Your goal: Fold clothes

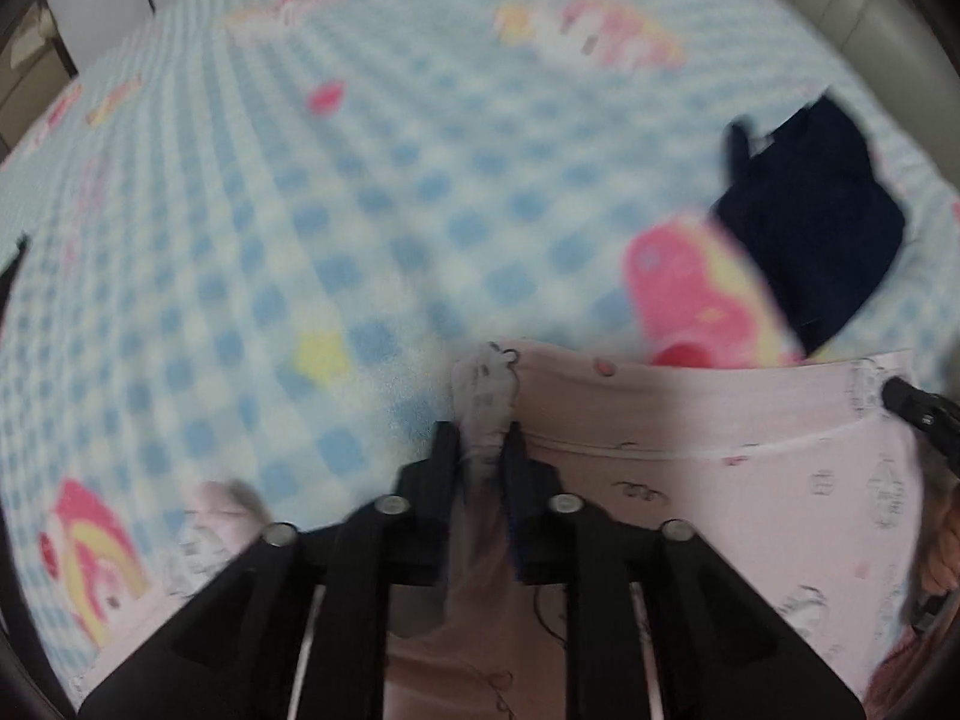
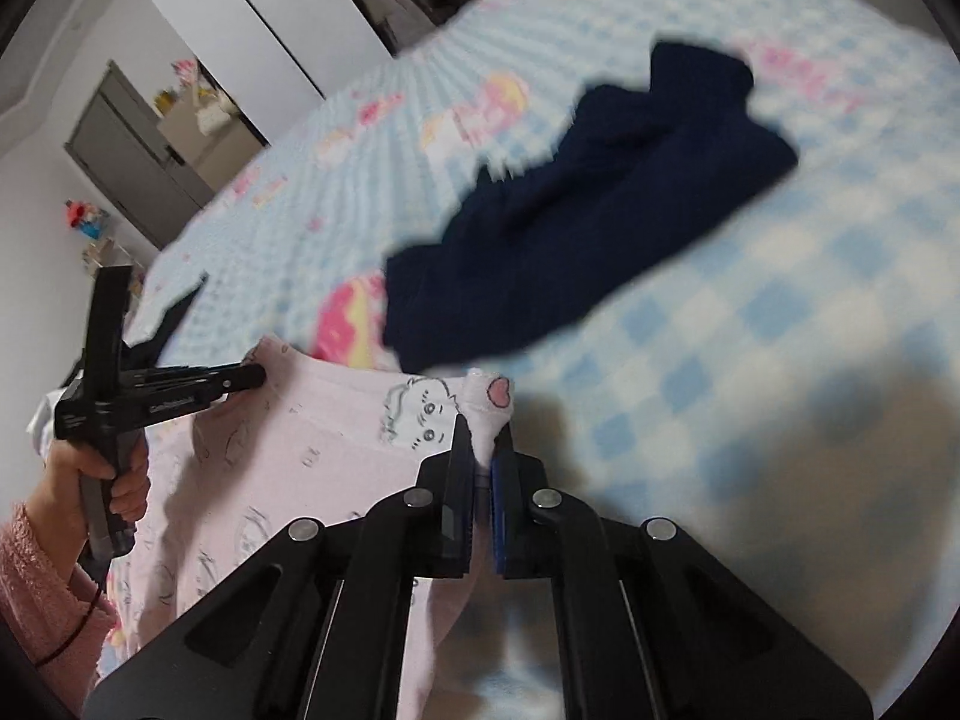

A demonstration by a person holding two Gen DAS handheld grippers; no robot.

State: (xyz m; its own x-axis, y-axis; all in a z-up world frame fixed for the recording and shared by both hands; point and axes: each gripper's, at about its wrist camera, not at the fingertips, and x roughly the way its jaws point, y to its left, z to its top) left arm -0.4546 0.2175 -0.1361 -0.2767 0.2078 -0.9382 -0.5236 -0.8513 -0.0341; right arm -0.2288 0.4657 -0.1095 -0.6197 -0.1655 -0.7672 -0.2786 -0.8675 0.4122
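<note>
Left claw [image 1: 483, 441]: closing on a bunched corner of the pink garment [image 1: 690, 420]; cloth is sticking up between the two fingers at lower centre of the left wrist frame.
Right claw [image 2: 483, 438]: pinching the opposite corner of the same garment, the one printed with a pink heart; fabric is poking out above the fingertips at lower centre of the right wrist frame.
Pink garment: hanging stretched between the two claws, its top edge running across the frame from one grip to the other, the rest draping down toward the lower edge.
Left hand [image 2: 96, 468]: gripping the left tool's handle at lower left of the right wrist frame, in a pink fuzzy sleeve [image 2: 36, 588].
Dark navy garment [image 2: 576, 210]: lying crumpled on the bed, beyond the pink garment, upper centre of the right wrist frame.
Bed cover [image 1: 300, 210]: blue-and-white check with pink cartoon prints; blurring in both views.
</note>
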